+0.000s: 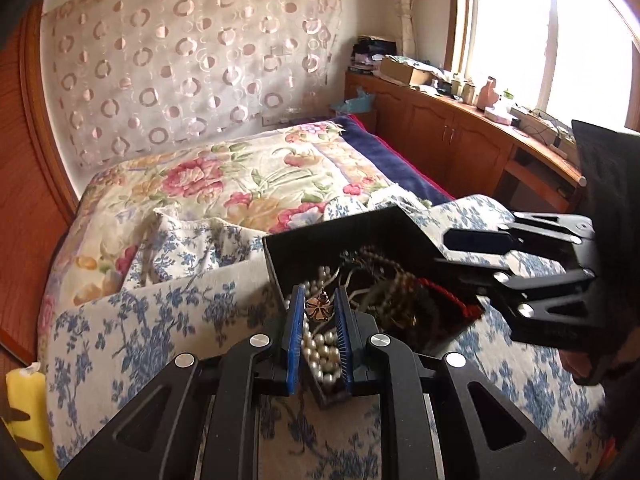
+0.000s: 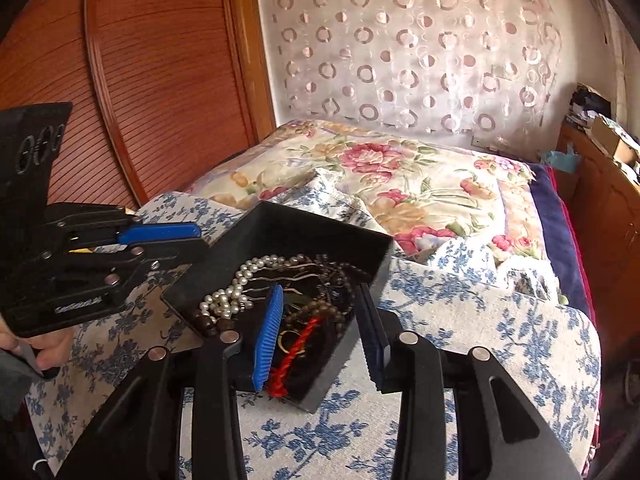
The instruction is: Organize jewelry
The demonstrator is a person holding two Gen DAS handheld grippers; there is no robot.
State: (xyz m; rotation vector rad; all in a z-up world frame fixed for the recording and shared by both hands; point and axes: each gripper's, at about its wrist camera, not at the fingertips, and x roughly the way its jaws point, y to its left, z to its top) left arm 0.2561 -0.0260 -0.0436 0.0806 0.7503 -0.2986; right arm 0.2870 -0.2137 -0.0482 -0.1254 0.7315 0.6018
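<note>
From the left wrist, the left hand-held gripper [image 1: 320, 312] pinches a small flower-shaped brooch [image 1: 319, 309] above the pearls [image 1: 324, 354] in the black box [image 1: 344, 236] on the bed [image 1: 224, 312]; it could slip. From the right wrist, the right hand-held gripper [image 2: 320, 332] is spread over the box's tangled beads [image 2: 320, 312] and may snag the red cord [image 2: 294, 350].

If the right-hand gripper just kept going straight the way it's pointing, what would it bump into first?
Most likely the tangle of jewelry in the black box. The right gripper has its blue pads spread over the box's near corner, with the red cord and dark beads straight ahead between them. Depth is hard to judge.
</note>
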